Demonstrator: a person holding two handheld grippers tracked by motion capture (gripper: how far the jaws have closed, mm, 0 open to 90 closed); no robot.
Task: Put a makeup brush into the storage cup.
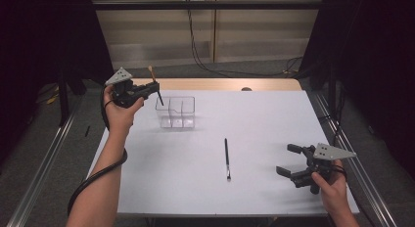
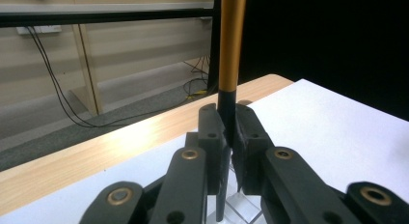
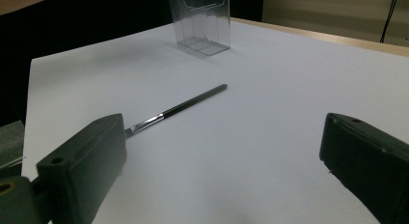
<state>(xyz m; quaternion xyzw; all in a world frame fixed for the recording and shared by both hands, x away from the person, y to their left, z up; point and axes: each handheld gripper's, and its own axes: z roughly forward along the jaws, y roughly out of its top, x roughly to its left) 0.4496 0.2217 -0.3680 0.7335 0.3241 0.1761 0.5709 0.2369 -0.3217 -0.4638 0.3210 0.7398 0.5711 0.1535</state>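
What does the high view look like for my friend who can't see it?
The left gripper holds a gold-and-black brush above a clear box on a white table. Another brush lies nearby, with the right gripper open.

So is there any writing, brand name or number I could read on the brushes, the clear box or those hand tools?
No readable text anywhere.
Held brush: plain gold and black, no print.
Brush on the table: too small to tell.
Clear box: no label.
Left gripper and right gripper: no markings readable.

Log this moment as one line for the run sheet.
left hand-held gripper: shut on brush, above clear box | right hand-held gripper: open, empty | second brush: flat on table
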